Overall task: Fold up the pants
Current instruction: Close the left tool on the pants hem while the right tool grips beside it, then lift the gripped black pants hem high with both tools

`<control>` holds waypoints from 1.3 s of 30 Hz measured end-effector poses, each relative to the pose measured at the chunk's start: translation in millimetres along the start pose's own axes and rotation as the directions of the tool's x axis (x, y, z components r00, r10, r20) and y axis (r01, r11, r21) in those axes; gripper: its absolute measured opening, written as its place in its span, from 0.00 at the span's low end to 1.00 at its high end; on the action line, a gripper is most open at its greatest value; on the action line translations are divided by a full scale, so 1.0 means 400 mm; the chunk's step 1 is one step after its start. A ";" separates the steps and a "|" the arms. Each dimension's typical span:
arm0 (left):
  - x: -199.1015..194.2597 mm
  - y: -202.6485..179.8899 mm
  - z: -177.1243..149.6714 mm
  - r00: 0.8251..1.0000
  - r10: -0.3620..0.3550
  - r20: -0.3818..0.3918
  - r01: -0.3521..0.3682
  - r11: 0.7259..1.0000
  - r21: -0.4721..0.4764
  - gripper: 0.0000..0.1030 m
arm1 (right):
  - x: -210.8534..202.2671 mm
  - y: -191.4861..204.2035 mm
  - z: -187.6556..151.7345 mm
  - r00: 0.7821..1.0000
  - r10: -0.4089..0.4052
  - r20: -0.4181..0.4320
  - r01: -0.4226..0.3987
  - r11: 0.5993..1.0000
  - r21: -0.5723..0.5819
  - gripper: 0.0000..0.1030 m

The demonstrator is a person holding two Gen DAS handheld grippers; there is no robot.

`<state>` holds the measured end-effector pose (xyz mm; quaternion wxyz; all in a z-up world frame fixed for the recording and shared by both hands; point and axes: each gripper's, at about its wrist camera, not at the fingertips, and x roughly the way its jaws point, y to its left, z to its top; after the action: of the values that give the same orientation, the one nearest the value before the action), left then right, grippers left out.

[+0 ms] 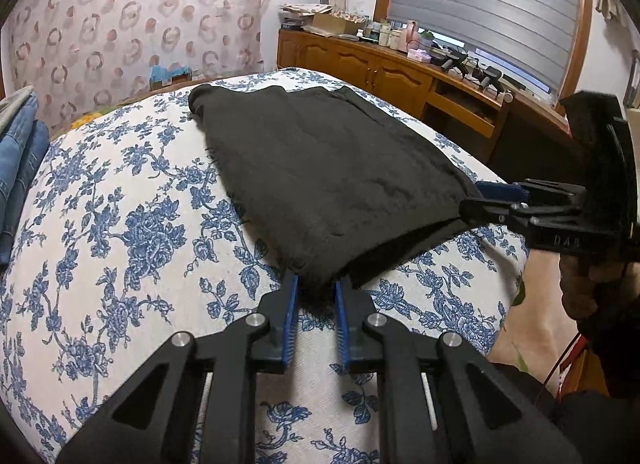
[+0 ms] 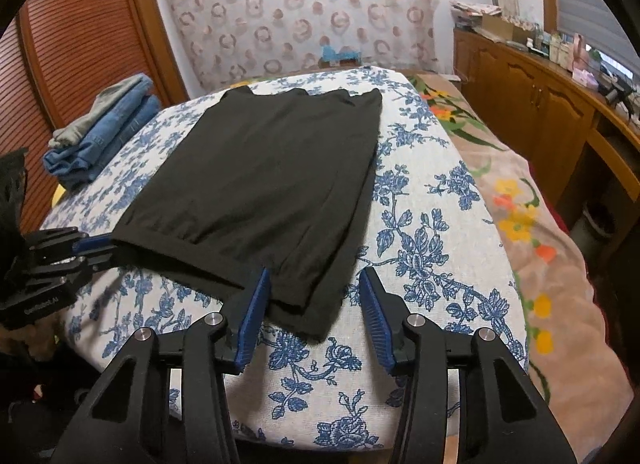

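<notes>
Plainly the black pants [image 2: 264, 183] lie spread flat on the blue-flowered bed cover [image 2: 432, 223], reaching away from both tongs toward the patterned curtain [image 2: 304, 7], with their near hem right at the fingertips. The left gripper [image 1: 316, 288] has its blue pads pinched on the near corner of the cloth, which bunches up between them. The right gripper [image 2: 314, 292] stands partly apart: the other near corner lies between its jaws, touching the inner pad on its left side, while the right-hand pad is clear of the fabric, so it holds nothing yet. The cloth looks thin, soft and limp, light to lift, with a ribbed band along the near edge; I judge it will sag and drape wherever it is unsupported, and the layers may slide over one another. The firmest places to hold are the two near corners on that band, taking all layers together, so the hem travels as one straight line when folded away. To the left of the tongs, folded blue jeans [image 2: 100, 131] sit stacked. On the left tool's body pale lettering shows, seemingly "GenRobot.AI"; on the right tool, letters like "DAS".
</notes>
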<state>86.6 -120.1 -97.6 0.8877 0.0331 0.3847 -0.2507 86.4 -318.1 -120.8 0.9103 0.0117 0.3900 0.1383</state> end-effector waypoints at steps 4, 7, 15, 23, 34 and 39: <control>-0.001 0.000 0.000 1.000 0.000 0.000 0.000 1.000 -0.001 0.14 | 0.002 0.020 -0.007 1.000 -0.015 0.004 0.015 0.999 -0.035 0.45; -0.001 0.000 -0.001 1.000 0.000 0.000 0.000 1.000 0.000 0.14 | 0.004 0.021 -0.006 1.000 -0.009 0.005 0.009 0.999 -0.035 0.40; -0.004 -0.005 -0.001 1.000 0.010 0.009 -0.010 1.000 0.014 0.14 | 0.003 0.009 -0.006 0.999 0.032 0.014 -0.032 0.999 0.003 0.16; -0.069 -0.018 0.029 0.996 0.011 0.091 -0.013 1.000 0.020 0.10 | -0.031 0.014 0.007 0.995 0.076 0.071 -0.077 0.997 0.016 0.07; -0.295 -0.044 0.178 0.962 0.017 0.272 -0.040 0.996 0.078 0.07 | -0.175 0.076 0.137 0.968 0.121 0.219 -0.105 0.991 -0.083 0.06; -0.394 -0.037 0.227 0.942 0.034 0.335 -0.067 0.994 0.086 0.07 | -0.255 0.122 0.204 0.945 0.156 0.289 -0.114 0.981 -0.156 0.06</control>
<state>48.8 -89.8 78.3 0.9434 0.0429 0.2157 -0.2482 65.7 -290.6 14.5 0.9458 -0.0032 0.2353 0.2237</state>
